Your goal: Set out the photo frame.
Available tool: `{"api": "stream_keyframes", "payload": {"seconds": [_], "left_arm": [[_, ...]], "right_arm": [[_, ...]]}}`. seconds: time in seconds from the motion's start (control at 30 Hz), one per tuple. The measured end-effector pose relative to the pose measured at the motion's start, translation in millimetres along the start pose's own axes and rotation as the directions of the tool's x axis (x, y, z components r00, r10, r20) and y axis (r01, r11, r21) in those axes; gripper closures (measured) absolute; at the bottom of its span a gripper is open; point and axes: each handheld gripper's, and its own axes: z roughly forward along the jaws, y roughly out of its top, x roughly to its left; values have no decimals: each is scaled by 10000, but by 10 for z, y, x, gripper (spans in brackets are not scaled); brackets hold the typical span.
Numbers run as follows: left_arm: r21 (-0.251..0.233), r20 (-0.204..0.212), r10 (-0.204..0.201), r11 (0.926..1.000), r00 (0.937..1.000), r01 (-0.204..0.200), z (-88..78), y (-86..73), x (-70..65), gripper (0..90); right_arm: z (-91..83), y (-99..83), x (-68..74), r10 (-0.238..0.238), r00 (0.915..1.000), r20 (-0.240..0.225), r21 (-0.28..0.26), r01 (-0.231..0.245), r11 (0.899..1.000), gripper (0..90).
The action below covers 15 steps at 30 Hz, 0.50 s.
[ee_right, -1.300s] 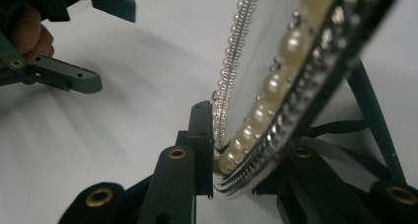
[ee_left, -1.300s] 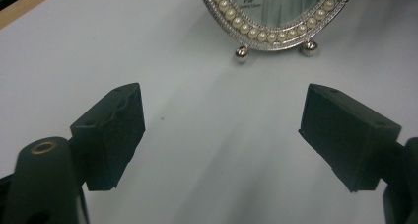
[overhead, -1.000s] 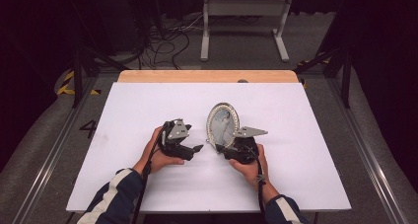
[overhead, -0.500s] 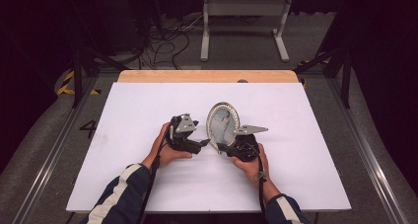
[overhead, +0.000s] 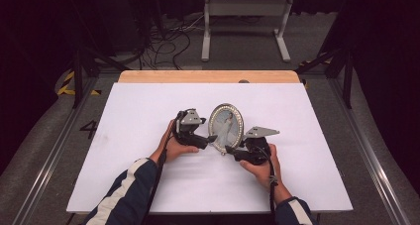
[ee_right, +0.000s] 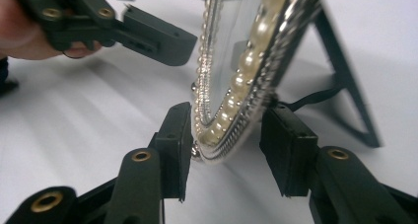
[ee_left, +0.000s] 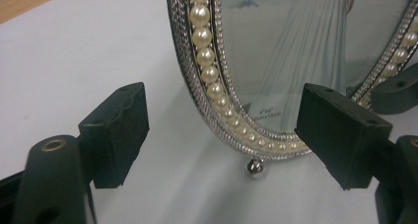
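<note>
In the high view the oval pearl-rimmed silver picture frame (overhead: 226, 128) stands mid-table on the white tabletop (overhead: 124, 136) between both grippers; the left gripper (ee_left: 222, 135) gapes around its rim, while the right gripper (ee_right: 226, 150), jaws just opening, straddles its lower edge without pressing, so placement looks nearly done, only withdrawal left.

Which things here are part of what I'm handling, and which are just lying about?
In the job:
- oval pearl-rimmed picture frame, upright on the white table
- right gripper, jaws just opening, astride the frame's lower rim
- left gripper, jaws wide, at the frame's lower edge

Lying about:
- cables on the floor
- grey metal stand beyond the table
</note>
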Motion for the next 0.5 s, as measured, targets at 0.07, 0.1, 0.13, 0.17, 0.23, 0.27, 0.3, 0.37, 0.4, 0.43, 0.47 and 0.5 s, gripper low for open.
{"api": "stream_keyframes", "payload": {"seconds": [0.07, 0.1, 0.13, 0.17, 0.23, 0.27, 0.3, 0.37, 0.4, 0.43, 0.47, 0.5], "left_arm": [[96, 0, 60, 9999, 10000, -60, 21, 3, -12, 211], [61, 45, 37, 10000, 10000, -37, 32, 6, -24, 211], [19, 130, 64, 10000, 9999, -64, 43, 15, -40, 212], [23, 80, 168, 9999, 9998, -168, 50, 29, -57, 217], [-53, 43, 175, 9998, 9998, -175, 53, 50, -71, 231], [-131, 47, 100, 9999, 9999, -100, 50, 59, -68, 239], [-257, 93, -71, 9996, 9999, 74, 40, 70, -61, 244], [-443, 205, -236, 9987, 9995, 245, 19, 88, -43, 260], [-443, 205, -236, 9987, 9995, 245, 19, 88, -43, 273], [-449, 167, -253, 9987, 9995, 260, 11, 94, -42, 273], [-434, 155, -269, 9987, 9995, 276, 9, 98, -41, 286], [-467, 94, -299, 9985, 9995, 303, 6, 101, -41, 300]], "right_arm": [[-104, 5, 24, -252, 9995, 192, -356, 258, 9990, 605], [-143, 9, 36, -264, 9993, 252, -525, 277, 9982, 638], [-187, 13, 42, -333, 9991, 270, -733, 352, 9967, 663], [-229, 17, 53, -377, 9985, 394, -901, 411, 9951, 680], [-274, 5, 60, -268, 9977, 618, -1123, 337, 9931, 712], [-287, 0, 59, -245, 9975, 656, -1153, 320, 9928, 702], [-293, -3, 62, -213, 9972, 719, -1170, 296, 9927, 687], [-317, -17, 74, -89, 9957, 927, -1255, 206, 9919, 682], [-330, -23, 79, 28, 9955, 945, -1371, 102, 9905, 687], [-330, -23, 79, 28, 9955, 945, -1371, 102, 9905, 687], [-352, -26, 83, 4, 9951, 988, -1533, 148, 9881, 703], [-364, -23, 90, -54, 9946, 1038, -1652, 226, 9860, 712]]}}
